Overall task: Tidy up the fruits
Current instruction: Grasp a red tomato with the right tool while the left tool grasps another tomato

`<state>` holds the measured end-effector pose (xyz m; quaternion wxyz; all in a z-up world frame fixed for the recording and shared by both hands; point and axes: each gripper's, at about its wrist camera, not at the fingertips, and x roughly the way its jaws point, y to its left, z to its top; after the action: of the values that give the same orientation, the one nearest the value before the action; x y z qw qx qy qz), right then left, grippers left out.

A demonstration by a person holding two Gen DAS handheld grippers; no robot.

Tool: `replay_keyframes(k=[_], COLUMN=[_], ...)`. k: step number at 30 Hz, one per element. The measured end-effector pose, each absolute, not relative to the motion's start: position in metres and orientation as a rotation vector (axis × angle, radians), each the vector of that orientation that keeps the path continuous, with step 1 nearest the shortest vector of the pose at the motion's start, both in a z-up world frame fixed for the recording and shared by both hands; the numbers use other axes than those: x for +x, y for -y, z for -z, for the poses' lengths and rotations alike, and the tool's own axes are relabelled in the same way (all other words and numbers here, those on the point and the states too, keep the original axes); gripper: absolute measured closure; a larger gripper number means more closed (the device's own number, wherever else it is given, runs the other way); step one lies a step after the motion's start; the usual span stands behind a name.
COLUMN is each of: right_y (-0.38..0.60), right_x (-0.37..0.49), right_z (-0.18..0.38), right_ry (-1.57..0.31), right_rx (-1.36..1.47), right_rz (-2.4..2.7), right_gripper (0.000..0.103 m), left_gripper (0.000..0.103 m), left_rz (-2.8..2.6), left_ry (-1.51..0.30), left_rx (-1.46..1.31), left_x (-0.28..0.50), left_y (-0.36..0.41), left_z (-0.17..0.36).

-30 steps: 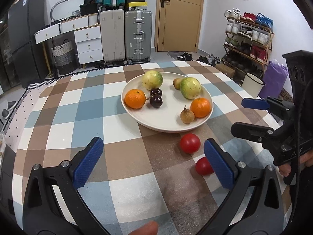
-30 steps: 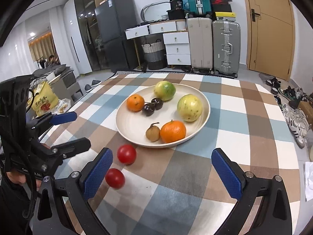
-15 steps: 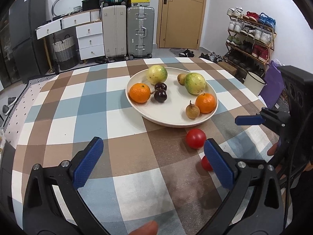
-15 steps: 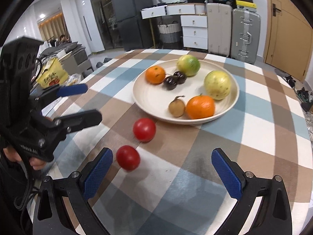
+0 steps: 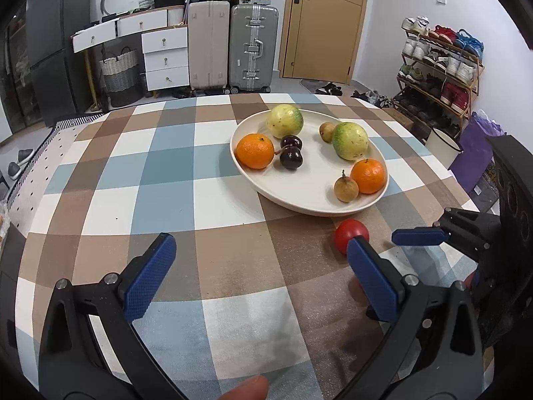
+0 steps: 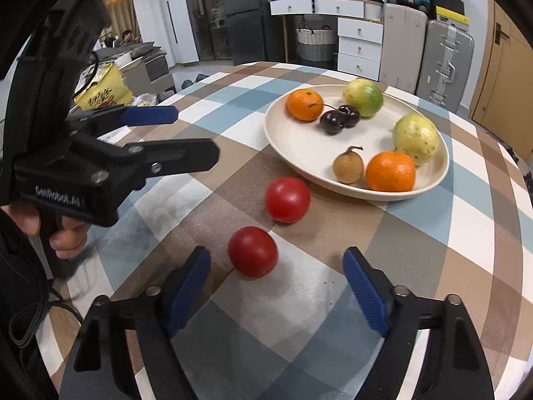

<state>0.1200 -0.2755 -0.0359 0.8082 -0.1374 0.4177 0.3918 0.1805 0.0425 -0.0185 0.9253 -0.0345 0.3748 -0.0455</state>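
A: Start with the surface: a round top under a checked cloth, cream plate set toward its far side. The plate already carries two green-yellow fruits, two oranges, a pair of dark cherries and small brown fruits.

B: And what's not sorted yet?

A: Two red tomatoes lying on the cloth, off the plate. The far tomato sits just beside the plate's rim. The near tomato lies a little closer to the right tool, just ahead of its blue pads and nearer the left one.

B: Is that tool gripping it?

A: No. Its jaws have just been narrowing, but they stand spread, with bare cloth between them and neither pad on the fruit. The left tool hangs spread and empty over the cloth; in its view the far tomato peeks out behind the right pad.

B: What could go wrong?

A: My guess: the near tomato is round and off-centre, so if the left pad meets it first, it may roll away or knock the far tomato. Squeezing hard could also bruise or burst it. The two tools are near each other too, so they could collide.
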Motion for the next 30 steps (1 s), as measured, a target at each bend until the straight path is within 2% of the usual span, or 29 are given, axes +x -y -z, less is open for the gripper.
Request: replay_keyframes(k=[14, 19, 30], right_y=[0.27, 0.269, 0.288], right_x=[0.116, 0.115, 0.117], right_z=[0.035, 0.035, 0.013], right_ry=[-0.873, -0.864, -0.77], right_rx=[-0.317, -0.322, -0.239], right_rz=[-0.869, -0.873, -0.86], right_gripper=[0.056, 0.072, 0.073], left_gripper=[0.001, 0.001, 0.001], left_rz=[0.103, 0.104, 0.108], left_ry=[-0.799, -0.8, -0.803], left_rx=[-0.092, -0.092, -0.093], left_x=[0.185, 0.186, 0.187], left_y=[-0.041, -0.04, -0.039], left_z=[0.024, 0.026, 0.027])
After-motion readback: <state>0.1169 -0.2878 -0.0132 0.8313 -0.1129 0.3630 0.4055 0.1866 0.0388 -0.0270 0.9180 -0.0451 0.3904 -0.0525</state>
